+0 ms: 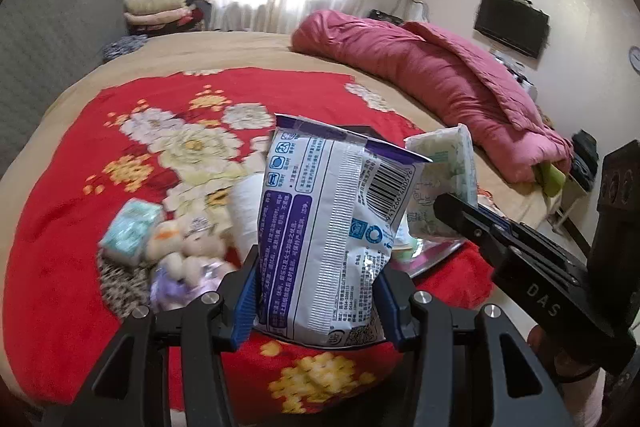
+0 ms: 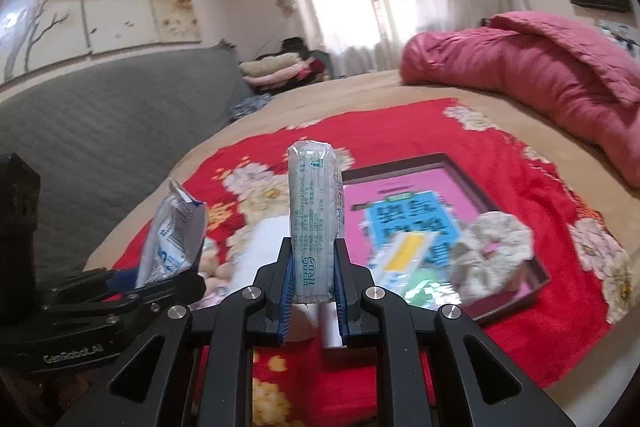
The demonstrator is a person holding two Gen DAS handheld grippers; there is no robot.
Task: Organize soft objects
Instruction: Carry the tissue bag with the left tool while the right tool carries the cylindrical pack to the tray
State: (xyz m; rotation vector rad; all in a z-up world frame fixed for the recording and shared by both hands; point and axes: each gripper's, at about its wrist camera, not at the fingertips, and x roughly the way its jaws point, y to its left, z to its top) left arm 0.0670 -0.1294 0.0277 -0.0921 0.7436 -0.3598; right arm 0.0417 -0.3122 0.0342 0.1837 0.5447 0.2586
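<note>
My left gripper (image 1: 316, 291) is shut on a white and purple wet-wipe pack (image 1: 332, 227), held upright above the red floral blanket (image 1: 120, 131); the pack also shows in the right wrist view (image 2: 172, 239). My right gripper (image 2: 314, 291) is shut on a pale green tissue pack (image 2: 316, 215), held upright; it shows at the right of the left wrist view (image 1: 440, 179). On the blanket lie a small teal tissue pack (image 1: 130, 231), a plush toy (image 1: 184, 251) and a white roll (image 1: 246, 215). A dark tray (image 2: 532, 255) holds a scrunchie (image 2: 492, 251) and a yellow-labelled packet (image 2: 404, 259).
A rolled pink quilt (image 1: 432, 67) lies along the bed's right side. A grey padded headboard (image 2: 100, 131) stands at the left. Folded blankets (image 1: 156, 11) are stacked by the curtained window. A television (image 1: 512, 23) hangs on the right wall.
</note>
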